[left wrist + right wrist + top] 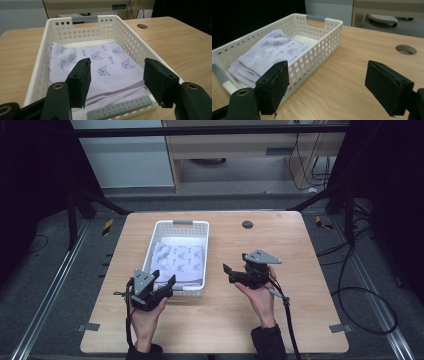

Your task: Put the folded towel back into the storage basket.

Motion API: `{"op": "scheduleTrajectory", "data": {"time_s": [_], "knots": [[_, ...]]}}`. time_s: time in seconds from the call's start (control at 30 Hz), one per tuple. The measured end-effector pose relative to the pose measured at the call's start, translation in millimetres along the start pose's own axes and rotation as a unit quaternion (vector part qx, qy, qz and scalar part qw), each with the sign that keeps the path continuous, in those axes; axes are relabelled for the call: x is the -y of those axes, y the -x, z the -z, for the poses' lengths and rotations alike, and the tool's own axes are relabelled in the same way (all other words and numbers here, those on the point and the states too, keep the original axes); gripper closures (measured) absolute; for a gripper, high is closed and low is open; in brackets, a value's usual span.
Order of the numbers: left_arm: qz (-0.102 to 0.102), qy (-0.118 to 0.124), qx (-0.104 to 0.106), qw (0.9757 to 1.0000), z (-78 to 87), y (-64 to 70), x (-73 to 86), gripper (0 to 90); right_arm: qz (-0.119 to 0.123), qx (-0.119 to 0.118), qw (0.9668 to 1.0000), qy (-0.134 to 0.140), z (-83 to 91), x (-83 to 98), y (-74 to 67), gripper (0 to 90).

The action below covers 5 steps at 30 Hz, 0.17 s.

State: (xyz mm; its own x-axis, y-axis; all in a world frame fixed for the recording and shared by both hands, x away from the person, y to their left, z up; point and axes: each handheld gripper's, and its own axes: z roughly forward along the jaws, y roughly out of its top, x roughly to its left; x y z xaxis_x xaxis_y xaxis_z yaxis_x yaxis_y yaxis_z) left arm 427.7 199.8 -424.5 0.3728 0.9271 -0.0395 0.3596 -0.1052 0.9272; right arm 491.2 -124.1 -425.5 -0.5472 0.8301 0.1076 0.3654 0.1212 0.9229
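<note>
A white perforated basket [165, 229] [130, 42] [322, 47] stands on the wooden table, left of centre. Inside lies a folded lilac cloth [179, 261] [110, 67] [269, 52] printed with small animal faces. My left gripper [161, 282] [116, 83] hovers open at the basket's near end, its jaws wide apart above the near rim and the cloth, holding nothing. My right gripper [230, 271] [335, 86] is open over bare table to the right of the basket, jaws pointing left toward its side wall, nothing between them.
A round cable hole [247, 224] [142, 26] [406, 49] sits in the table at the far right of the basket. Bare wood [220, 315] spreads on the right half and along the front edge. Cables [365, 295] trail on the floor at right.
</note>
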Motion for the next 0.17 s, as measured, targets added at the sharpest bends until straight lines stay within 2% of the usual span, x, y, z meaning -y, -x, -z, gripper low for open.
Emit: {"op": "scheduleTrajectory", "data": {"time_s": [0.17], "knots": [[-0.005,0.002,0.004,1.0,10.7,5.5,9.4,37.9,-0.001,0.009,0.9999,-0.005,19.0,20.7,11.8,17.0]]}}
